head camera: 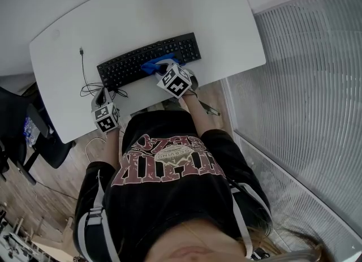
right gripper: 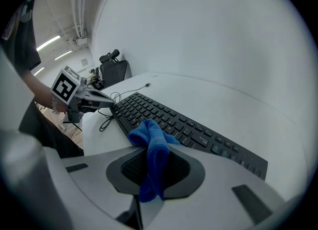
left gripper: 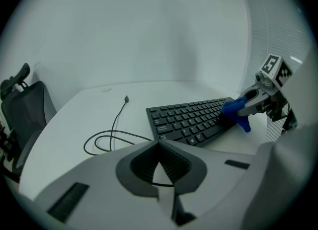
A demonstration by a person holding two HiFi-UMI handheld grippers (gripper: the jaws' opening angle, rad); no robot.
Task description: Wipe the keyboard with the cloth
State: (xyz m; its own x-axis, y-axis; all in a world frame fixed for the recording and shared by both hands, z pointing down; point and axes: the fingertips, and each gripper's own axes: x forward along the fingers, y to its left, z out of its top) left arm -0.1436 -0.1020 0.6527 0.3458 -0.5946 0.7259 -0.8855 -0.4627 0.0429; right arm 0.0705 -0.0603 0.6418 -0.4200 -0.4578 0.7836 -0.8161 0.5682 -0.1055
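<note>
I wear a black short-sleeved T-shirt (head camera: 169, 198) with a maroon and white lettered print (head camera: 169, 162) across the chest. Pale grey straps (head camera: 97, 210) run over both shoulders. My left gripper (left gripper: 159, 167) and right gripper (right gripper: 149, 167) are smooth light grey shells with dark ribbed pads (left gripper: 139, 164) inside (each carries a white cube (head camera: 175, 81) with black square markers).

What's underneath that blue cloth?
The keyboard: the cloth, pinched in the right gripper, sits over its front keys. The keys right beneath it, and whether it touches them, are hidden by the cloth itself.
</note>
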